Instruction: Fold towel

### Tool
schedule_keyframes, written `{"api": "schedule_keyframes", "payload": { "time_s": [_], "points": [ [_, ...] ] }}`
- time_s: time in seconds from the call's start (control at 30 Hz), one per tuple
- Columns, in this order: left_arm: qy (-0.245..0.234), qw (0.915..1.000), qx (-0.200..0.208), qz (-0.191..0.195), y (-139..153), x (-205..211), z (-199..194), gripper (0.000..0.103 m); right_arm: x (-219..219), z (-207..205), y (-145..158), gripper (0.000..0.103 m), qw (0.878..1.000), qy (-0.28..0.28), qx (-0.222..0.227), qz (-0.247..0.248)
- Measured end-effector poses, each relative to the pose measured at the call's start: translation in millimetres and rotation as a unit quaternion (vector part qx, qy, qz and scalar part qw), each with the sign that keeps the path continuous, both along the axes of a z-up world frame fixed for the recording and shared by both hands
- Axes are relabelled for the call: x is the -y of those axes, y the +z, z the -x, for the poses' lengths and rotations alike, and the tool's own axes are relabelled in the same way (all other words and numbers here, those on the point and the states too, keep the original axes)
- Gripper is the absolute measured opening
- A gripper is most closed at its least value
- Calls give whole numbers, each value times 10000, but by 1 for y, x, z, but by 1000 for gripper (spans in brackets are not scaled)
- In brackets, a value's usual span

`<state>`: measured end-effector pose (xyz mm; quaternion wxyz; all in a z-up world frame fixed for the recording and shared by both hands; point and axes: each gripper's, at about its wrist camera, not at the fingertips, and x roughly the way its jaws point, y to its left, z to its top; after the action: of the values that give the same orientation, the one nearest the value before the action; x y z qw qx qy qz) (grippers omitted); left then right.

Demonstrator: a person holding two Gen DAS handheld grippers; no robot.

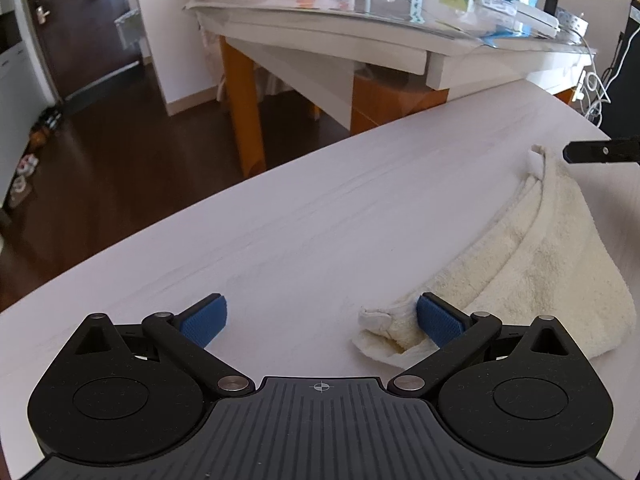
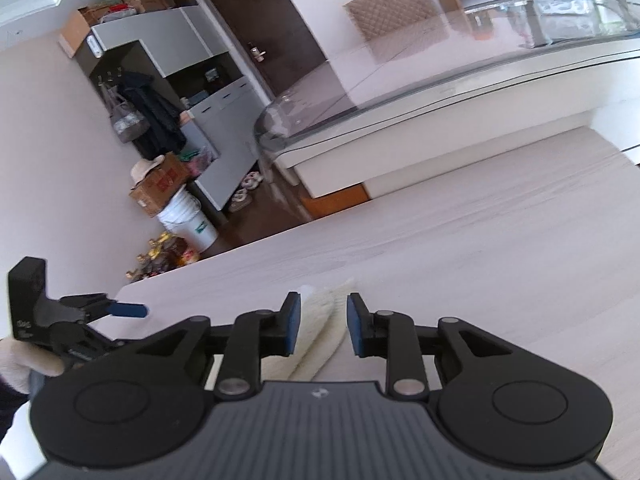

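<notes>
My left gripper (image 1: 322, 322) fingers stand wide apart and my right gripper (image 2: 323, 324) fingers part slightly, neither pinching the cream terry towel (image 1: 552, 256), seemingly released folded on the pale wood-grain tabletop (image 1: 280, 220).

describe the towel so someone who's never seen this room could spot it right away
Start at the pale wood-grain table in the foreground, in front of the glass-topped table. On its right side lies the towel, a cream terry cloth folded into a long strip, one end by the left gripper. It is the only soft thing on that bare surface.
</notes>
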<state>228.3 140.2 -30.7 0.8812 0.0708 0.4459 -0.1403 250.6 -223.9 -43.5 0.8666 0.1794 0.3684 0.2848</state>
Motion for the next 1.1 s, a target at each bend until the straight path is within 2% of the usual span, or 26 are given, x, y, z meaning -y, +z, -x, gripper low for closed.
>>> {"api": "schedule_keyframes", "payload": {
  "time_s": [0.1, 0.13, 0.17, 0.23, 0.3, 0.37, 0.6, 0.73, 0.8, 0.9, 0.93, 1.1],
  "points": [
    [-7, 10000, -16, 22, 0, -1, -1, 103, -4, -2, -2, 27, 9999, 103, -29, -7],
    [-4, 10000, -28, 46, -1, -3, -1, 103, -5, -2, -1, 22, 9999, 154, -18, 7],
    [-2, 10000, -31, 57, -1, -3, -1, 103, -7, -2, -1, 5, 9998, 193, -4, 32],
    [-5, 10000, -33, 62, -1, -3, -1, 103, -11, -1, 4, 5, 9997, 161, 133, 109],
    [-10, 10000, -36, 70, -1, -4, -1, 103, -6, 1, 12, 5, 9996, 46, 280, -78],
    [-11, 10000, -42, 88, -1, -5, -1, 103, -6, 0, 15, 5, 9994, -10, 349, -59],
    [-87, 9997, 114, 214, 11, -13, 5, 103, -11, -8, 0, 5, 9995, 43, 63, 294],
    [-338, 9992, 169, 140, 17, -13, 12, 103, -13, -8, -3, 6, 9991, 28, 19, 414],
    [-270, 9995, 160, 78, 14, -13, 13, 103, -14, -7, -4, 6, 9989, 40, 42, 468],
    [-134, 9999, 90, -12, 8, -12, 8, 103, -14, -6, -6, 15, 9984, -11, 56, 557],
    [-117, 9999, 72, -19, 7, -12, 7, 103, -14, -6, -6, 22, 9983, -35, 62, 577],
    [-18, 9997, 219, 131, 15, -13, 9, 103, -6, 4, 11, 24, 9983, -177, 378, 401]
  ]
}}
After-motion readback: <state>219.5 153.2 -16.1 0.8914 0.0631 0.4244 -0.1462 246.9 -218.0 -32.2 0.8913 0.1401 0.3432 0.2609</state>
